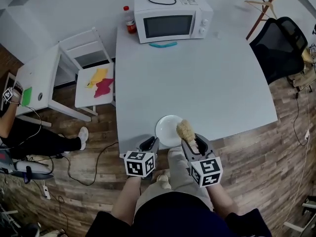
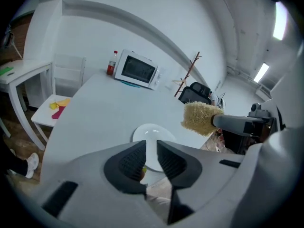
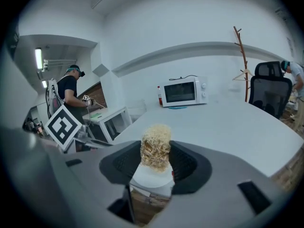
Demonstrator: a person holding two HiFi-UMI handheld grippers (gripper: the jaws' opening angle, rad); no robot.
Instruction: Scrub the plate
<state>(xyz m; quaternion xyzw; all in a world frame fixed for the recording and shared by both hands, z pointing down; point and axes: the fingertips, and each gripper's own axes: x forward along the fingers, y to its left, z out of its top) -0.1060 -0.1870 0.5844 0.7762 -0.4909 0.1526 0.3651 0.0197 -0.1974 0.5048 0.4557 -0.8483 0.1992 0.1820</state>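
A white plate [image 1: 168, 131] [image 2: 153, 134] lies at the near edge of the grey table [image 1: 197, 83]. My right gripper [image 1: 192, 143] [image 3: 156, 163] is shut on a beige fibre scrubber [image 1: 186, 130] [image 3: 156, 146] [image 2: 199, 118], which hovers over the plate's right rim. Part of the plate [image 3: 152, 177] shows below the scrubber. My left gripper [image 1: 149, 143] [image 2: 151, 158] sits at the plate's near left rim. Its jaws stand almost together with only a slit, nothing between them, and the plate shows beyond.
At the table's far side stand a white microwave [image 1: 173, 18], a red bottle [image 1: 130, 19] and a teal item [image 1: 163, 45]. A white chair [image 1: 96, 83] with coloured cloths and a small white table [image 1: 34, 83] are at left. A black office chair [image 1: 281, 43] is at right.
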